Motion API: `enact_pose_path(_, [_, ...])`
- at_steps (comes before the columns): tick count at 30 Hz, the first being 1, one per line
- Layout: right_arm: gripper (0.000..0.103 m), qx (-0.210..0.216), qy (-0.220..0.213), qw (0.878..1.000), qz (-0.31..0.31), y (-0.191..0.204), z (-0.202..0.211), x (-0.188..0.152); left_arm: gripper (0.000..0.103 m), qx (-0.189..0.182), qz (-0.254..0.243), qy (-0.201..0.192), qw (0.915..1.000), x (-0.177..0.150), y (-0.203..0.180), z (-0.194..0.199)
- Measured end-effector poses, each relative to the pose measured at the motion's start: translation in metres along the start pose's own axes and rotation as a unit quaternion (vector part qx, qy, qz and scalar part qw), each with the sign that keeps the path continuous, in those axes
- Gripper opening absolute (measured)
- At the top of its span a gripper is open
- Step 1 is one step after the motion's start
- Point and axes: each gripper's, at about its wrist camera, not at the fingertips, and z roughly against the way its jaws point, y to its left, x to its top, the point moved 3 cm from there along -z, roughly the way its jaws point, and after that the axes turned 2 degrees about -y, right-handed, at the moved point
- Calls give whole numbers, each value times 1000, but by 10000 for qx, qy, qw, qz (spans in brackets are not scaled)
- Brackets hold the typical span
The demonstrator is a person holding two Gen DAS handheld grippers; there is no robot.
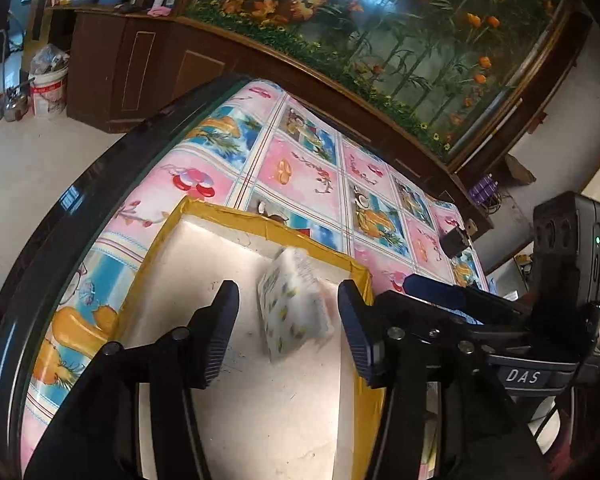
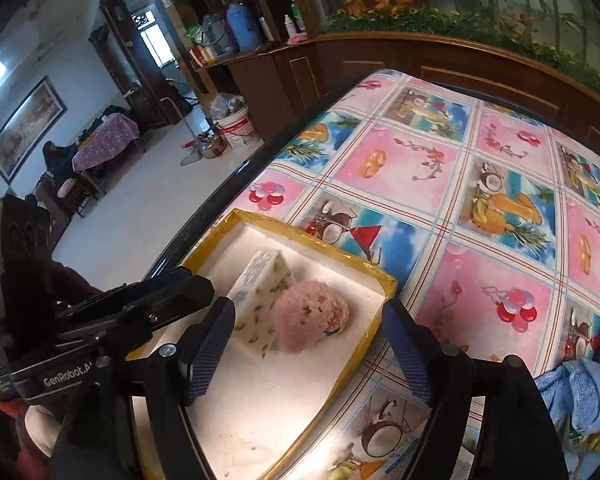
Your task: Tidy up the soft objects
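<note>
Left wrist: tissue pack (image 1: 294, 304) blurred (tray (image 1: 204, 216) cut off).

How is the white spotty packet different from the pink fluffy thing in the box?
The white packet is a flat-sided block with corners; the pink fluffy thing is a rounded lump. The packet is white with small yellow and green marks and looks smooth and wrapped, while the pink thing looks fuzzy. The packet leans tilted; the pink thing sits low beside it. Both lie inside the white box with yellow tape, touching each other.
</note>
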Motion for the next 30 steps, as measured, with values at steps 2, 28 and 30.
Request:
enact_pose_path(2, [78, -48, -145, 9999, -6, -5, 13, -7, 55, -86, 214, -11, 9997, -7, 5, 3])
enact_pose_path(28, [84, -906, -1000, 9765, -1683, -153, 184, -185, 67, -499, -937, 1, 9943, -79, -95, 55])
enact_pose_path(30, [84, -925, -1013, 9753, -1729, -158, 184, -190, 69, -535, -1234, 151, 9908, -92, -118, 50])
